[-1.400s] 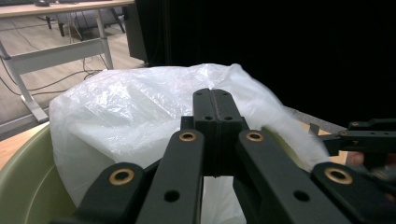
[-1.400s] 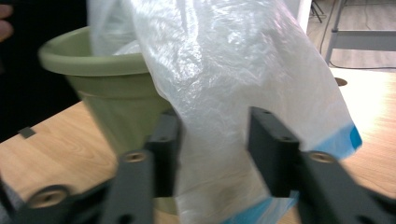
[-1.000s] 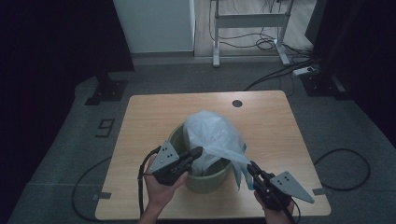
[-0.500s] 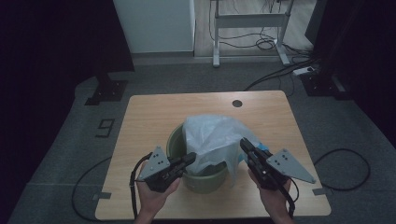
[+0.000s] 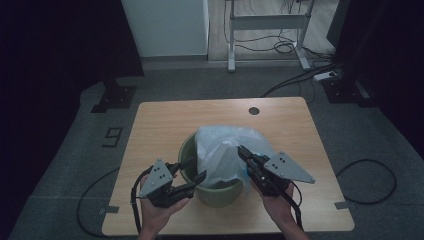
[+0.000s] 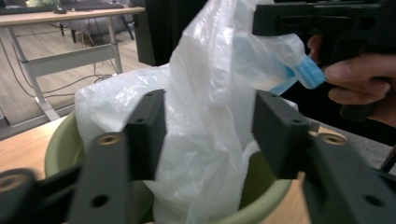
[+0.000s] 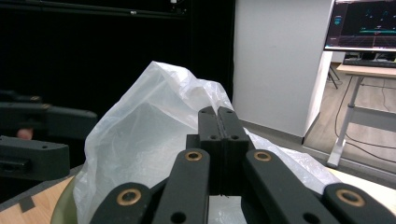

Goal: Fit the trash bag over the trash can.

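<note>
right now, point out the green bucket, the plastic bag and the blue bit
round green plastic bucket (image 5: 186, 150), high view, left rim
translucent white plastic bag (image 6: 205, 140), left gripper view, hanging fold
blue bit (image 6: 310, 74), left gripper view, its middle

Both handheld grippers, the left gripper (image 5: 192, 176) and the right gripper (image 5: 243, 152), are showing matte black jaws with brass-ringed screw holes, grey three-cornered top plates dotted with holes, and trailing black cables.

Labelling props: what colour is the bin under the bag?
Pale green bin; clearest in the high view.
</note>
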### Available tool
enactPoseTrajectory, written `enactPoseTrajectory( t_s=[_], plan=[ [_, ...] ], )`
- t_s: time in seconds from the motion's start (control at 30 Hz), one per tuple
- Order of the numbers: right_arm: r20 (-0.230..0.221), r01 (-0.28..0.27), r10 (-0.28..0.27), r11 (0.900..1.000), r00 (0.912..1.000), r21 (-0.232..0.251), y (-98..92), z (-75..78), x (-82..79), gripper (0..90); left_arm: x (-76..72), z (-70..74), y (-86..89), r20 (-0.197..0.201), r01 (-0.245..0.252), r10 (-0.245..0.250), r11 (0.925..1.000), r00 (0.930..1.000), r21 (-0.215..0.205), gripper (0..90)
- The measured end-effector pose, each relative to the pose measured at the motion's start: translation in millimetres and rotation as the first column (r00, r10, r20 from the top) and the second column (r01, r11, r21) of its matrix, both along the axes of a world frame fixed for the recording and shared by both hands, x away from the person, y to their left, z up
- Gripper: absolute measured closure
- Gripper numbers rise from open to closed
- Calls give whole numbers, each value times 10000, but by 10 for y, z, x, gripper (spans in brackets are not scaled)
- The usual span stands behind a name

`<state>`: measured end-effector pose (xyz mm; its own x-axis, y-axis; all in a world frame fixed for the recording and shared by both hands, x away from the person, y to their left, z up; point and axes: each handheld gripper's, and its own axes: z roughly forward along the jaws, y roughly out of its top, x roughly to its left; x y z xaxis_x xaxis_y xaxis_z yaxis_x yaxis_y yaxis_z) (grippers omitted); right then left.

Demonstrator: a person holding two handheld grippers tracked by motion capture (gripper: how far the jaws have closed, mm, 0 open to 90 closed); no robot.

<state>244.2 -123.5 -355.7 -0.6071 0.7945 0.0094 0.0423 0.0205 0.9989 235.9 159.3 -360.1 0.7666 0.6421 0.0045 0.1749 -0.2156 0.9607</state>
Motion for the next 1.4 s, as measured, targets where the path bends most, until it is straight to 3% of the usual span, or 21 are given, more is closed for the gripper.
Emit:
enactPoseTrajectory(
  t_s=[0.2, 0.3, 0.37, 0.4, 0.47, 0.53, 0.57, 0.6, 0.63, 0.67, 0.77, 0.8, 0.83, 1.1, 1.4],
  plan=[
    [-171, -43, 41, 9999, 9998, -124, -21, 2, -13, 892, 143, 80, -174, -201, 465, -462, 9988, 9987, 173, 392],
    [-203, -105, 102, 9999, 9997, -127, -25, -10, -15, 892, 220, 83, -265, -243, 458, -453, 9987, 9987, 222, 448],
    [-220, -147, 144, 9998, 9997, -125, -25, -17, -16, 892, 253, 89, -305, -233, 425, -421, 9990, 9988, 167, 501],
    [-235, -191, 188, 9997, 9995, -137, -23, -26, -17, 892, 264, 94, -319, -196, 381, -379, 9992, 9991, 111, 583],
    [-247, -213, 209, 9997, 9995, -153, -20, -30, -17, 892, 282, 108, -337, -133, 408, -408, 9992, 9991, -2, 626],
    [-281, -264, 258, 9995, 9993, -188, -16, -41, -14, 892, 298, 122, -352, -147, 468, -469, 9989, 9988, -38, 747],
    [-324, -319, 314, 9994, 9990, -138, -16, -48, -10, 888, 307, 126, -356, -164, 489, -488, 9988, 9987, 1, 855],
    [-324, -319, 314, 9994, 9990, -138, -16, -48, -10, 888, 317, 128, -356, -157, 467, -467, 9989, 9988, 10, 855],
    [-418, -472, 472, 9989, 9980, 18, -15, -59, -19, 757, 333, 124, -338, -150, 298, -298, 9996, 9994, -35, 893],
    [-418, -472, 472, 9989, 9980, 18, -15, -59, -19, 757, 333, 124, -338, -150, 298, -298, 9996, 9994, -35, 895],
    [-397, -545, 554, 9983, 9977, 224, -14, -99, -138, 493, 347, 113, -254, -151, -184, 181, 9997, 9997, -181, 895],
    [-397, -545, 554, 9983, 9977, 224, -14, -99, -138, 493, 353, 107, -215, -197, -305, 300, 9992, 9994, -272, 895],
    [-371, -366, 373, 9991, 9986, 208, -30, -139, -223, 426, 360, 93, -139, -283, -548, 537, 9977, 9982, -402, 896],
    [-818, -105, 150, 9984, 9965, 547, -255, -363, -448, 373, 355, 48, 77, -432, -1038, 1013, 9929, 9939, -586, 896],
    [-1706, 559, -464, 9971, 9842, 512, -494, -676, -487, 361, 344, -4, 181, -544, -1280, 1249, 9901, 9907, -583, 896]
  ],
)
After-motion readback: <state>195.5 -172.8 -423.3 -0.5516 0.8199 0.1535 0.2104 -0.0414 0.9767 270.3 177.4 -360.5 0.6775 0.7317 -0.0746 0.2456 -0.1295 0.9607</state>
